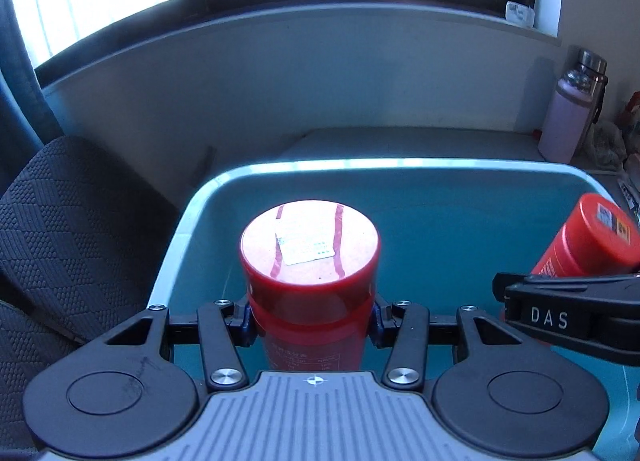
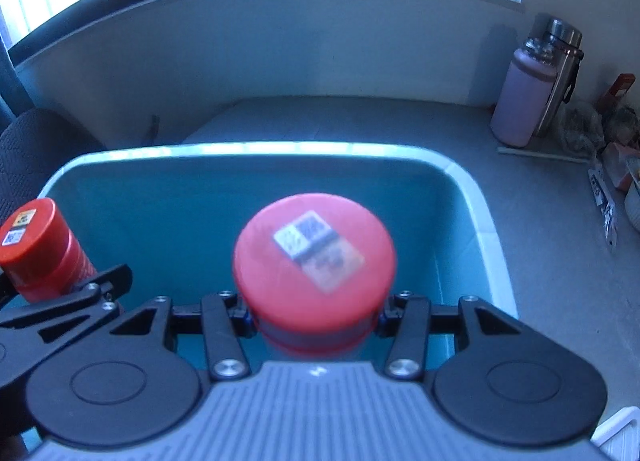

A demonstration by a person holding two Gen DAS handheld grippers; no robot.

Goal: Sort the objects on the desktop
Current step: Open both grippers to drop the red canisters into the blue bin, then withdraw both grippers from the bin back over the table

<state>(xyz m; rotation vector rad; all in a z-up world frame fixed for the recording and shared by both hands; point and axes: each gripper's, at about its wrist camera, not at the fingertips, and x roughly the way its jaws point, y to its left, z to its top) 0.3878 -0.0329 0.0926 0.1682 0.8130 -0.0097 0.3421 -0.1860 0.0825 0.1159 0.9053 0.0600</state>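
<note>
My left gripper (image 1: 310,317) is shut on a red canister (image 1: 310,245) whose flat end carries a white sticker. It hangs over the left part of a teal bin (image 1: 360,165) with a pale rim. My right gripper (image 2: 316,317) is shut on a second red canister (image 2: 314,257) with a QR label on its cap, slightly blurred, above the same bin (image 2: 260,149). Each view shows the other gripper from the side: the right one (image 1: 560,313) holding its canister (image 1: 588,237), and the left one (image 2: 80,293) holding its canister (image 2: 36,245). The bin's floor is mostly hidden.
A pink water bottle (image 2: 524,97) with a steel lid stands at the back right of the grey desk (image 2: 540,261), next to packets and clutter (image 2: 608,129). A black mesh chair (image 1: 60,229) is left of the bin. A grey partition and windows lie behind.
</note>
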